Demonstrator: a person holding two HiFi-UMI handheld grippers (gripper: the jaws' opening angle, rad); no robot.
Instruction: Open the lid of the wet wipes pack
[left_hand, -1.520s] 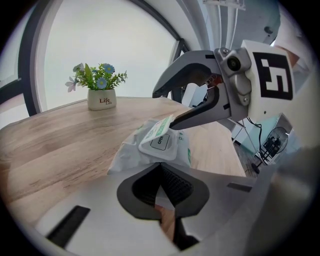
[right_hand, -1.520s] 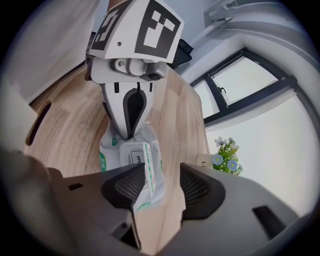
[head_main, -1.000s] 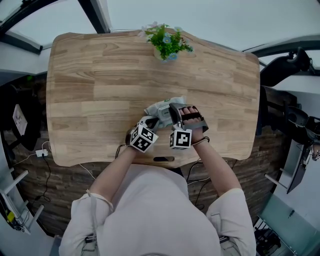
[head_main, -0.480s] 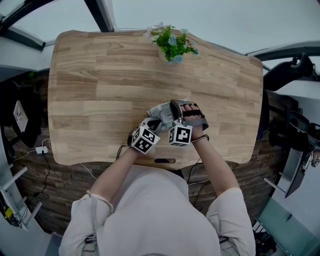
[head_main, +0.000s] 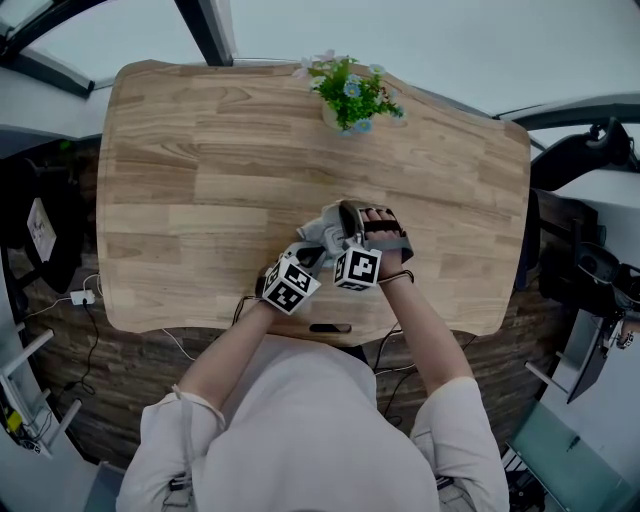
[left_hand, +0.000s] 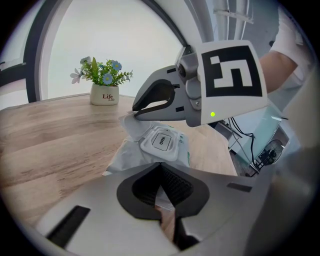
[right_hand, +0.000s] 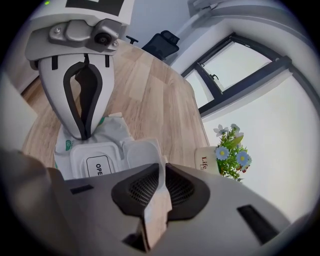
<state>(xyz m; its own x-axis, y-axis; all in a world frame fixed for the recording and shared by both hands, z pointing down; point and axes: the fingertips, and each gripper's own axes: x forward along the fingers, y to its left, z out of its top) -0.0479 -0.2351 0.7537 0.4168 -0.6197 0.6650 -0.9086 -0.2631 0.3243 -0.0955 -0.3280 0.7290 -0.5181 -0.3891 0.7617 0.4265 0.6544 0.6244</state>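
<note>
The wet wipes pack (head_main: 322, 230) lies near the front edge of the wooden table (head_main: 200, 150). Its white flip lid (left_hand: 161, 141), printed OPEN, lies flat and closed on top. My left gripper (head_main: 311, 252) is shut on the pack's near film edge (left_hand: 161, 199). In the right gripper view, the left gripper (right_hand: 83, 134) pinches that end of the pack beside the lid (right_hand: 97, 167). My right gripper (head_main: 343, 228) holds the opposite end flap (right_hand: 159, 175); its jaws have just been closing on it. From the left gripper view, the right gripper (left_hand: 135, 112) grips crumpled film behind the lid.
A small potted plant (head_main: 352, 92) with blue flowers stands at the table's far edge, also visible as the pot (left_hand: 104, 94) and the flowers (right_hand: 227, 157). An office chair (right_hand: 162, 42) sits beyond the table. The person's body is close behind the front edge.
The right gripper has crept a little lower and closer to the left one, bunching the pack between them. The left gripper has stayed put.
</note>
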